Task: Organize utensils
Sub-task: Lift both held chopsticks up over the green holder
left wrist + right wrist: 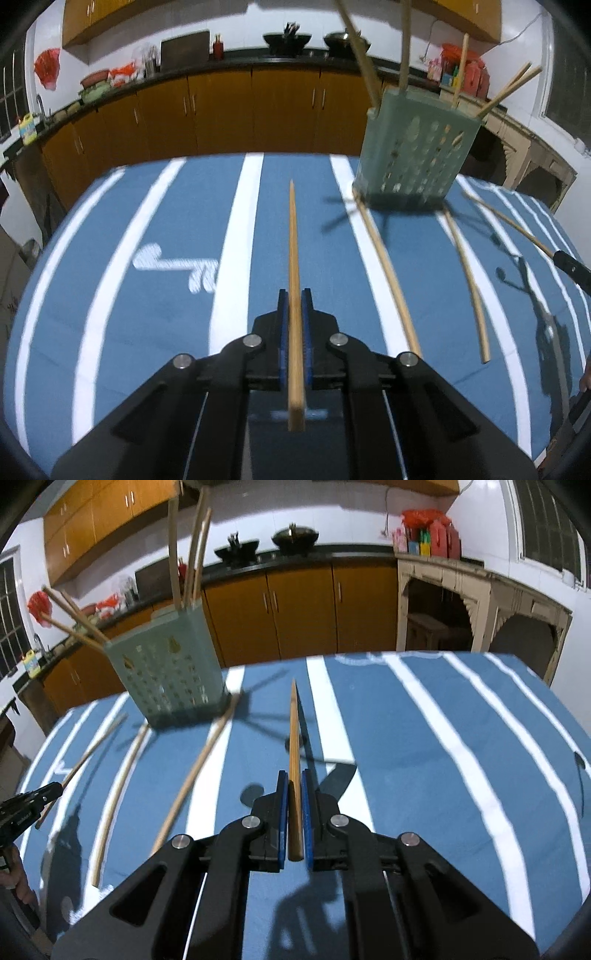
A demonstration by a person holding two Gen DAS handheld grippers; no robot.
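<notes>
The left gripper [294, 295] pinches one chopstick [293, 240] between its jaws. The right gripper [294, 775] pinches another stick [294, 731]. The green holder [417, 147] stands ahead.

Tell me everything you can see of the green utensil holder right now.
The green utensil holder is a pale green plastic box, its front wall pierced with rows of holes. It stands upright on the blue striped tablecloth. Several wooden chopsticks stick out of its open top at splayed angles. One loose chopstick on the cloth seems to touch its base.
</notes>
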